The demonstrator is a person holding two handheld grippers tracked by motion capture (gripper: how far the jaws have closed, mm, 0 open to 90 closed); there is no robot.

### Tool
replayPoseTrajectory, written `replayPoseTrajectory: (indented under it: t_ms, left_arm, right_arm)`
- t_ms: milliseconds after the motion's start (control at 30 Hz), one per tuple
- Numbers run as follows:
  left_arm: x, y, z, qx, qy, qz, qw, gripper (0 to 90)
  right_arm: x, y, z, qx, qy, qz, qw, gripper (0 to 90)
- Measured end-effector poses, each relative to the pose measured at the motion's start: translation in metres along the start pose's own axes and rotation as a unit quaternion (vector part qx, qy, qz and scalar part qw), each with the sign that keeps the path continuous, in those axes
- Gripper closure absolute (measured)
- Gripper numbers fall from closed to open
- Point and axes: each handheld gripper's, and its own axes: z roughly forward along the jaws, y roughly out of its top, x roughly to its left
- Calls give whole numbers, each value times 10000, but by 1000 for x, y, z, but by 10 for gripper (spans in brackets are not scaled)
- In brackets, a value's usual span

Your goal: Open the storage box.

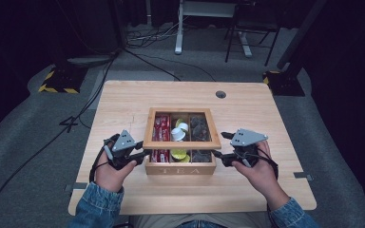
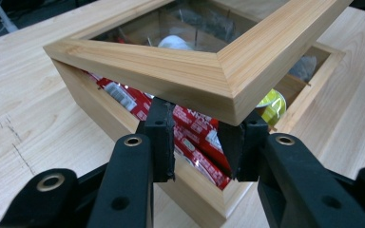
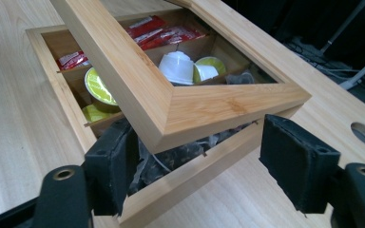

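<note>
A wooden tea box [image 1: 180,168] marked TEA stands mid-table, its glass-paned lid [image 1: 148,128] raised a little at the front. Inside lie red sachets [image 2: 123,95], white and yellow-green capsules [image 3: 176,66] and dark tea bags [image 3: 171,156]. My left gripper [image 1: 145,153] is shut on the front-left corner of the lid [image 2: 171,71], and in its own view the left gripper [image 2: 200,142] holds that corner up. My right gripper [image 1: 218,154] is open around the front-right corner of the lid [image 3: 209,104]. In its own view the right gripper [image 3: 206,161] has one pad well apart from the wood.
The light wooden table [image 1: 123,190] has a round cable hole [image 1: 221,94] at the back right. Bare tabletop lies on both sides of the box. Cables, a yellow-black stand foot [image 1: 57,83] and chair legs are on the floor behind.
</note>
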Motion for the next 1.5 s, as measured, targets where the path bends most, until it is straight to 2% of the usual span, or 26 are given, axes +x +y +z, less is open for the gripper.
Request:
replayPoseTrajectory:
  t_ms: [133, 300, 467, 500, 633, 800, 1000, 1200, 1500]
  left_arm:
    - [2, 3, 2, -40, 32, -11, 10000, 645]
    - [4, 8, 4, -150, 2, -59, 9999, 637]
    - [6, 10, 5, -215, -3, -93, 9997, 621]
    - [6, 12, 5, -233, 61, -27, 9997, 620]
    - [5, 15, 5, -290, 117, 31, 9995, 605]
    - [4, 17, 4, -421, 135, 29, 9990, 543]
    - [5, 16, -2, -564, 309, 56, 9979, 478]
    - [6, 11, -8, -542, 402, 29, 9977, 459]
    - [9, -4, -21, -379, 636, -27, 9972, 430]
  right_arm:
    - [-2, 4, 2, -79, -4, -10, 10000, 300]
    - [-5, 12, 3, -197, 31, -59, 9998, 375]
    - [-5, 17, 2, -250, -38, -142, 9996, 391]
    - [-6, 19, 1, -322, -86, -147, 9993, 399]
    - [-8, 22, 0, -406, -114, -69, 9991, 405]
    - [-12, 30, -1, -410, -105, -182, 9989, 409]
    - [-19, 40, 0, -397, -13, -311, 9987, 417]
    - [-27, 51, 0, -458, 39, -288, 9985, 450]
    - [-50, 71, 0, -555, 110, -199, 9982, 461]
